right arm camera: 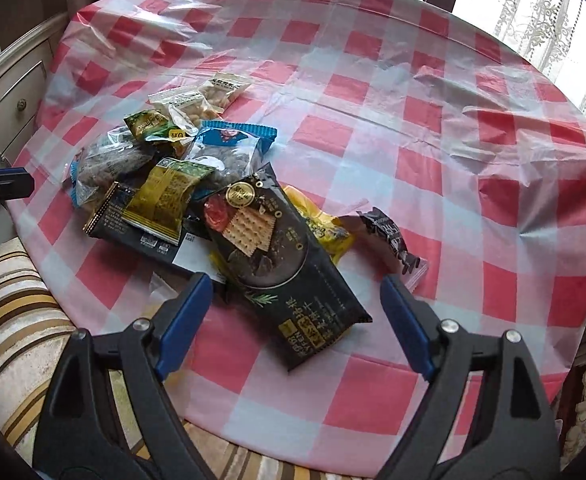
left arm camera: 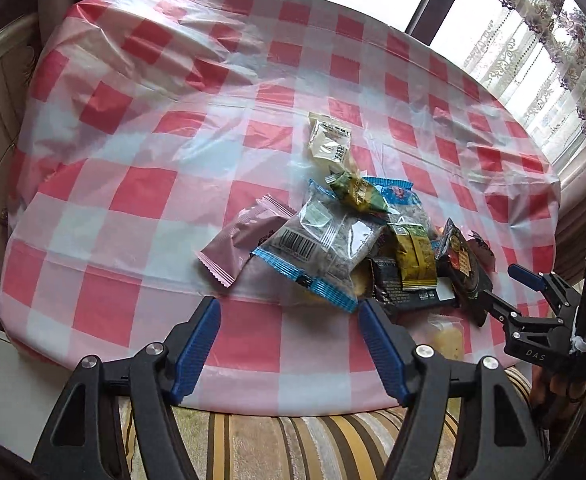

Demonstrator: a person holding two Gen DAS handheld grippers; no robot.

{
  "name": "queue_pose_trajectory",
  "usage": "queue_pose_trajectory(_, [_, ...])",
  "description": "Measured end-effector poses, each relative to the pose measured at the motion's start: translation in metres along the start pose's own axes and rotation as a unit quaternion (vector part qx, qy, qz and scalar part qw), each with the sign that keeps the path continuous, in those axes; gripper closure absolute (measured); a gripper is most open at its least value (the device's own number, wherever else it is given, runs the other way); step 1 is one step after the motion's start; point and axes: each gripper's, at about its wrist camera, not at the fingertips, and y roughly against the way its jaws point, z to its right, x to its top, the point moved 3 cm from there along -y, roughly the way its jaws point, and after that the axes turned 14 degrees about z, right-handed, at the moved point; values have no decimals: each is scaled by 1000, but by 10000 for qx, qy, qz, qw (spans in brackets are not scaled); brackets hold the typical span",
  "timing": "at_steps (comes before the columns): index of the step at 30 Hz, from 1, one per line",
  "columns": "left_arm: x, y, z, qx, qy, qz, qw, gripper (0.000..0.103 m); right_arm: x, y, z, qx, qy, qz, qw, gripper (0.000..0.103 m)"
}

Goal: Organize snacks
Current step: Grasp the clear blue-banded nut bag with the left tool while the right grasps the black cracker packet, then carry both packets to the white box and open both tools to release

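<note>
A heap of snack packets lies on the round table with a red-and-white checked cloth (left arm camera: 141, 196). In the left wrist view I see a pink packet (left arm camera: 245, 240), a clear blue-edged packet (left arm camera: 325, 248), green-yellow packets (left arm camera: 413, 260) and a pale packet (left arm camera: 329, 140). My left gripper (left arm camera: 289, 304) is open and empty, just short of the heap. In the right wrist view a black cracker packet (right arm camera: 285, 252) lies nearest. My right gripper (right arm camera: 293, 280) is open, its fingers either side of that packet's near end. It also shows in the left wrist view (left arm camera: 505, 284).
A striped seat cushion (left arm camera: 293, 444) sits below the table's near edge. A cream cabinet with drawers (right arm camera: 9, 108) stands to the left. Windows with lace curtains (left arm camera: 549, 40) are at the back right. A small dark wrapper (right arm camera: 389, 236) lies right of the heap.
</note>
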Motion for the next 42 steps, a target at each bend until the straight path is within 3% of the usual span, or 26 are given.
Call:
queue_pose_trajectory(2, [6, -5, 2, 18, -238, 29, 9997, 31, 4, -10, -2, 92, 116, -34, 9999, 16])
queue_pose_trajectory(11, [27, -53, 33, -528, -1295, -205, 9900, 30, 10, -41, -1, 566, 44, -261, 9980, 16])
queue_pose_trajectory(13, [26, -67, 38, -742, -1393, -382, 9867, 29, 9, -44, -1, 638, 6, -307, 9975, 16])
queue_pose_trajectory(16, [23, -84, 40, -752, -1469, -558, 9847, 29, 7, -49, -1, 752, -69, -362, 9965, 16])
queue_pose_trajectory(18, [19, -89, 39, -798, -1410, -699, 9843, 30, 6, -49, -1, 888, -182, -348, 9953, 21])
queue_pose_trajectory(20, [16, -89, 37, -825, -1360, -754, 9844, 42, 6, -47, 1, 948, -273, -320, 9946, 33])
queue_pose_trajectory(22, [13, -86, 35, -848, -1281, -775, 9851, 46, 6, -45, 5, 864, -349, -307, 9952, 44])
queue_pose_trajectory(26, [8, -73, 36, -720, -1340, -727, 9857, 50, 1, -38, 7, 850, -506, -338, 9945, 49])
queue_pose_trajectory(38, [0, -13, 36, -316, -1164, -234, 9924, 51, -10, 25, 16, 599, -1057, 87, 9926, 49])
queue_pose_trajectory(42, [2, 12, 51, -465, -1166, -10, 9921, 51, -20, 51, 26, 439, -1327, 198, 9900, 49])
